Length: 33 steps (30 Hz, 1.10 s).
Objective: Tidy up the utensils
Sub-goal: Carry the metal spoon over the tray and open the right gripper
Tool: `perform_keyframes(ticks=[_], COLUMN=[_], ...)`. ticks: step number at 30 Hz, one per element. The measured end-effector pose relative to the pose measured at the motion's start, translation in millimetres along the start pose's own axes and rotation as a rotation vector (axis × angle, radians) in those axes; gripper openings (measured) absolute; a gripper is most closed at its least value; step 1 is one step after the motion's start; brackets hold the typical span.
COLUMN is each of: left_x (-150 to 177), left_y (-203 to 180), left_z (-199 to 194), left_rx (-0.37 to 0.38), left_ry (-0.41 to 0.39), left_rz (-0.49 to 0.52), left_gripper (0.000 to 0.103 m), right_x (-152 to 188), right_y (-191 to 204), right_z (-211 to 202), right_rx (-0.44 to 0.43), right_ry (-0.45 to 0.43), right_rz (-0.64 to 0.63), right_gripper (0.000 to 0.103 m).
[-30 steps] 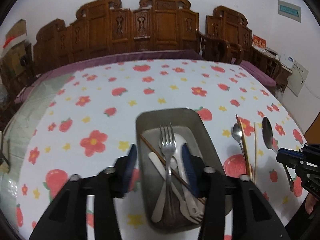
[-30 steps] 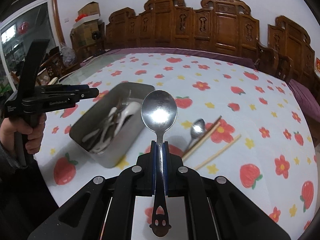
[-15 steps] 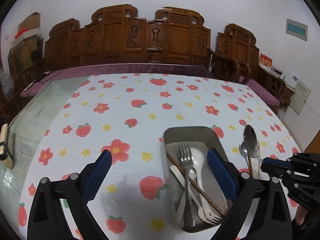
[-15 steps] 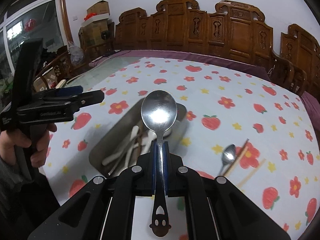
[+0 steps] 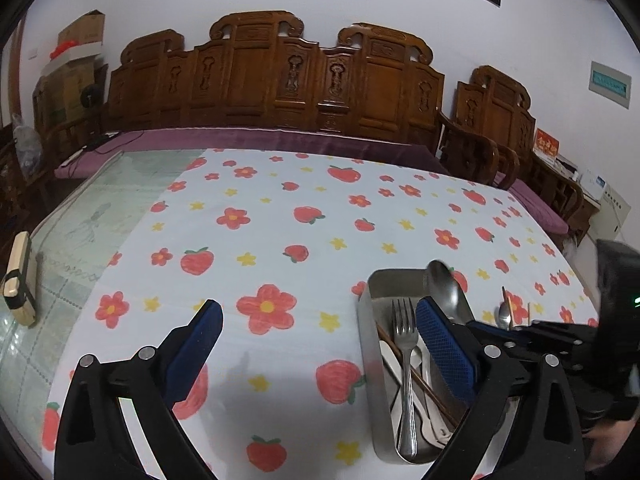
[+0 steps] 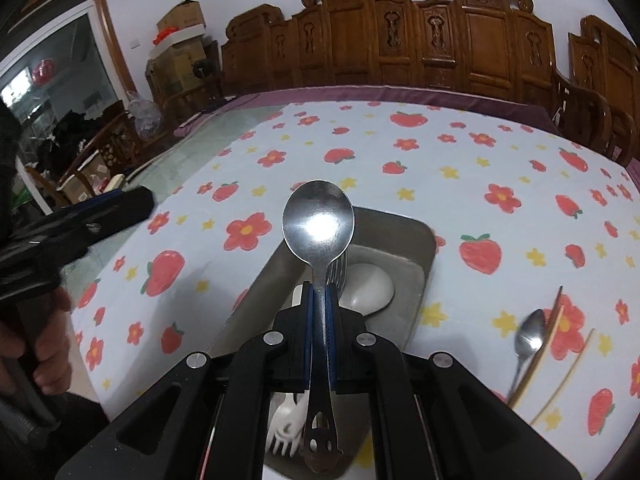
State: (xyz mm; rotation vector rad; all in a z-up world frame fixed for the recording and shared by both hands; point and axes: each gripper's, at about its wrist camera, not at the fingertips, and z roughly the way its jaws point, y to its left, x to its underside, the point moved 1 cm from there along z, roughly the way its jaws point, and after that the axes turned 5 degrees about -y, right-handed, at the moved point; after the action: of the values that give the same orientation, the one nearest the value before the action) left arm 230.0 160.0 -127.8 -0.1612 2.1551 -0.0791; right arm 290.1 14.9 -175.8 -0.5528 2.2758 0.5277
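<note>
My right gripper (image 6: 318,300) is shut on the handle of a large steel spoon (image 6: 318,222) and holds it above the grey metal tray (image 6: 422,240). The tray (image 5: 366,320) holds a steel fork (image 5: 405,344), a white plastic spoon (image 6: 366,286), a white plastic fork (image 6: 286,428) and a brown chopstick (image 5: 416,376). The held spoon's bowl (image 5: 442,288) also shows in the left wrist view. My left gripper (image 5: 318,332) is open and empty, just left of the tray. A small steel spoon (image 6: 528,334) and chopsticks (image 6: 540,352) lie on the cloth to the right.
The table carries a white cloth with strawberries and flowers (image 5: 280,240); bare glass (image 5: 80,232) shows at its left. A small tan and black block (image 5: 18,276) lies at the left edge. Carved wooden chairs (image 5: 280,80) line the far side.
My right gripper has carried the large spoon left, from beside the tray to above it. My left gripper has opened wide and moved left off the tray.
</note>
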Motion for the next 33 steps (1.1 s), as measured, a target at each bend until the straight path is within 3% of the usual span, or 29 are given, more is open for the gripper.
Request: perform_keyframes(ticks=[12, 17, 24, 29, 33], left_x=[2, 4, 8, 11, 16], left_y=[-8, -18, -47, -75, -104], left_z=[0, 1, 1, 0, -2], left_rx=[0.008, 0.013, 0.05, 0.099, 0.133], left_ry=[0.007, 0.011, 0.008, 0.01, 0.003], left_rz=[0.027, 0.045, 0.075, 0.097, 0.136], left_gripper=[0.093, 0.093, 0.093, 0.093, 0.093], right_x=[19, 20, 17, 25, 37], right_y=[-5, -14, -38, -77, -109], right_z=[33, 26, -23, -65, -90], right_rx=[0.03, 0.012, 0.029, 0.1, 0.195], right_ry=[0.063, 0.037, -0.048, -0.08, -0.086], right_rz=[0.037, 0.035, -0.016, -0.021, -0.028], right_gripper=[0.008, 0.009, 0.009, 0.009, 0.022])
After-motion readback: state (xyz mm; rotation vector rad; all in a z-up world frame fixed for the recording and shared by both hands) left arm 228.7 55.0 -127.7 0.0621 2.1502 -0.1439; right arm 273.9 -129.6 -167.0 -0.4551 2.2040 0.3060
